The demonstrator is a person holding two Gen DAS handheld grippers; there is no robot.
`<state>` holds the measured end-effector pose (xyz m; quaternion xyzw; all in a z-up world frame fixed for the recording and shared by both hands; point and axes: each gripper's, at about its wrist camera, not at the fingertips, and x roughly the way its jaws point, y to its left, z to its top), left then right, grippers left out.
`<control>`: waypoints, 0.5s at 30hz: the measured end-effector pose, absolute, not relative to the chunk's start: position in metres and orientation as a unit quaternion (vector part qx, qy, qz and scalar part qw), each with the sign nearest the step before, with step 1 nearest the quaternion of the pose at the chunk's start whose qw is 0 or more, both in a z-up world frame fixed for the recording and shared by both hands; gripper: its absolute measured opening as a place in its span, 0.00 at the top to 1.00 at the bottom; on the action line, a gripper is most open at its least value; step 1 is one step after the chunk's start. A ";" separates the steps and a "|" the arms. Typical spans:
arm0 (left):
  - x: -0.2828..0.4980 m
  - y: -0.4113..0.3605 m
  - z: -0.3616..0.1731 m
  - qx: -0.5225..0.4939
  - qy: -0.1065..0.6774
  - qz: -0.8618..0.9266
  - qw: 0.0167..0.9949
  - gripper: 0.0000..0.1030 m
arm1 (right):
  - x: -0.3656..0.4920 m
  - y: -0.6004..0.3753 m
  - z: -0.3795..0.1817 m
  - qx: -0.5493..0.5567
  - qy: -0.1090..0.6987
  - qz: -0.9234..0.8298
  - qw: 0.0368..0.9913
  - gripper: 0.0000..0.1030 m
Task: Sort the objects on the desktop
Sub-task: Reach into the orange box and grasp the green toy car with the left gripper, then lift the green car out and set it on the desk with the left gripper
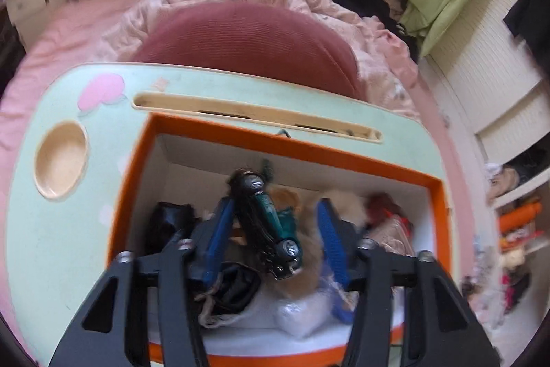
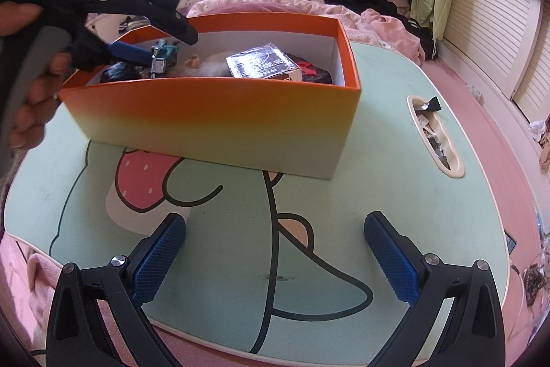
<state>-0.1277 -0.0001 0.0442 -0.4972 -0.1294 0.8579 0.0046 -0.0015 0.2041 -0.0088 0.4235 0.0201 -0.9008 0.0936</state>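
Observation:
A teal toy car (image 1: 271,219) with a black underside hangs tilted between the blue pads (image 1: 220,229) of my left gripper (image 1: 274,202), which is shut on it above the orange box (image 1: 361,160). The car looks sharp while the box blurs behind it. In the right wrist view the left gripper (image 2: 147,54) reaches over the box's left end with the car (image 2: 165,54) at its tip. My right gripper (image 2: 275,222) stands open over the mint table (image 2: 378,195) in front of the box (image 2: 213,116), nothing between its fingers.
The box holds a silver packet (image 2: 261,62), a fluffy tan thing (image 1: 343,202), a black pouch (image 1: 168,219) and red items (image 1: 381,205). The table has a slot (image 2: 436,136) with wrappers and a round recess (image 1: 62,160). A person's hand (image 2: 31,105) grips the left handle. Bedding surrounds the table.

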 end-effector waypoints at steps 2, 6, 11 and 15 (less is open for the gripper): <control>-0.128 0.002 0.045 -0.484 -0.114 0.868 0.010 0.66 | -0.001 0.205 -0.009 0.423 0.020 -0.901 0.094 0.00; -0.122 -0.003 0.050 -0.466 -0.111 0.877 0.031 0.72 | 0.000 0.206 -0.008 0.423 0.020 -0.901 0.093 0.00; -0.099 -0.011 0.080 -0.414 -0.135 0.897 0.075 0.77 | 0.001 0.207 -0.008 0.423 0.020 -0.901 0.094 0.00; -0.067 -0.025 0.111 -0.369 -0.169 0.907 0.110 0.77 | 0.002 0.207 -0.008 0.423 0.020 -0.901 0.094 0.00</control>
